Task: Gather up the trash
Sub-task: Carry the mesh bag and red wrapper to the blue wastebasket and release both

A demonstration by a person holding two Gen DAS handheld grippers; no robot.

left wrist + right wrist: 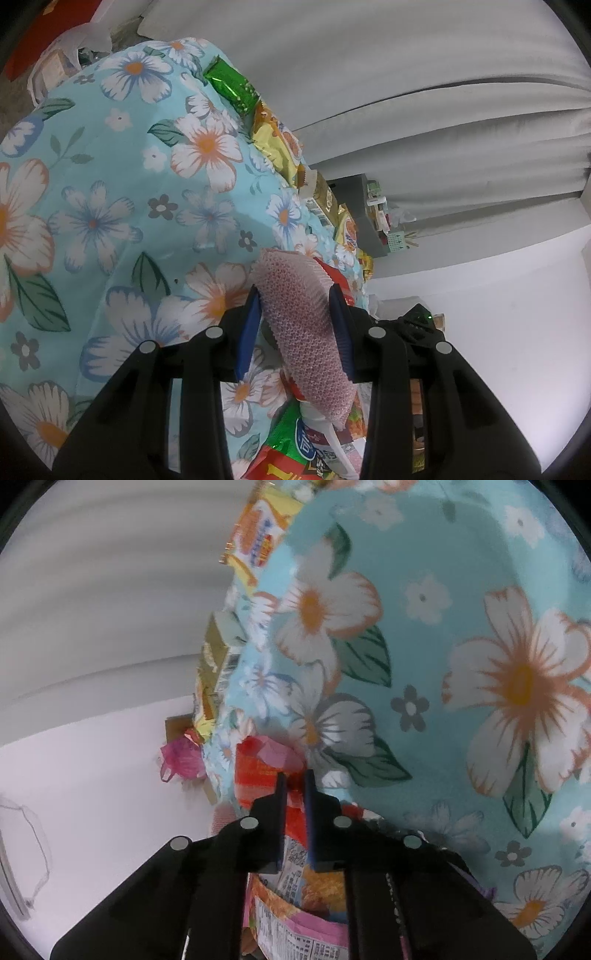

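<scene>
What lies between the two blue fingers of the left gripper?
In the left wrist view, a pink foam net sleeve fills the gap between the fingers of the left gripper, which grip it.

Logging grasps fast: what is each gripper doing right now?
Left gripper: shut on the pink foam net.
Right gripper: shut on the red snack wrapper.
</scene>
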